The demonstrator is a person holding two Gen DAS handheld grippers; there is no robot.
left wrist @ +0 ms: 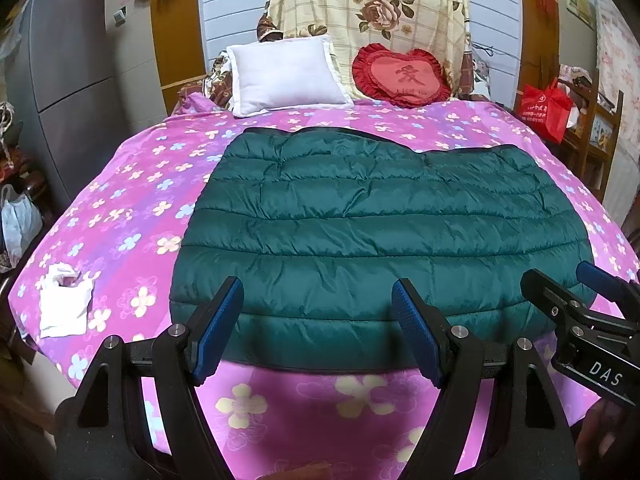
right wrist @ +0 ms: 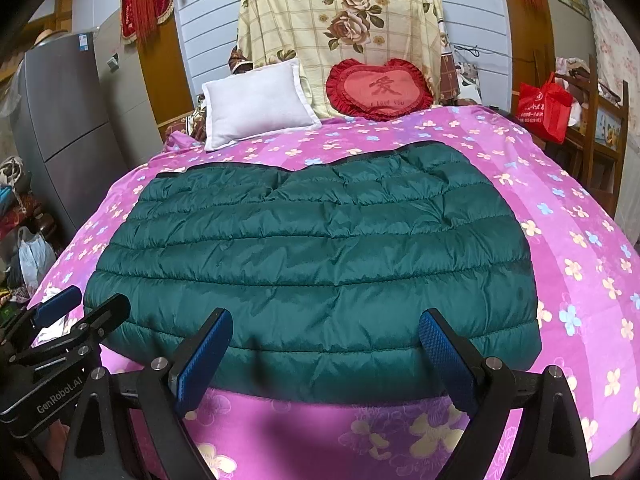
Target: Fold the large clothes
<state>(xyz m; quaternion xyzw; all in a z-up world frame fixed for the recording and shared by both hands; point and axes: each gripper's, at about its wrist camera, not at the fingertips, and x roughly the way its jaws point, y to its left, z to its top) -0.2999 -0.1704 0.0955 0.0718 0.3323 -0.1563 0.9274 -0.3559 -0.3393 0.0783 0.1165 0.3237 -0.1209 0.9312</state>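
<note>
left gripper (left wrist: 318,328): jaws spread wide, holding nothing, blue ribbed pads facing each other above the near hem of the garment. not touching the cloth as far as the view shows.

right gripper (right wrist: 326,354): likewise spread wide and empty, poised over the same near hem, to the right of its partner. each gripper shows at the edge of the other's view, near one another.

green quilted jacket (left wrist: 360,220): dark green, puffy, stitched in horizontal channels, shiny shell. lies flat in the middle of the bedspread, already looking like a broad rectangle with no sleeves showing; whether they are tucked under cannot be told. far edge has a dark trim and a slight step in its outline. near hem lies just ahead of both grippers.

handling, by judgement: light for its bulk, soft, springy with trapped air, so folds will tend to puff open. shell looks slick; pads may slide unless they bite a thick pinch. best hold: the two near corners or the hem band, taking both layers together, then carrying them toward the far edge.

pink floral bedspread (left wrist: 132,208): soft under-surface; risk of pinching it along with the hem.

white pillow (left wrist: 286,76), red heart cushion (left wrist: 402,76): at the head of the bed, well apart from the jacket.

white tissue packet (left wrist: 66,306): on the spread, left of the jacket, apart from it.
</note>
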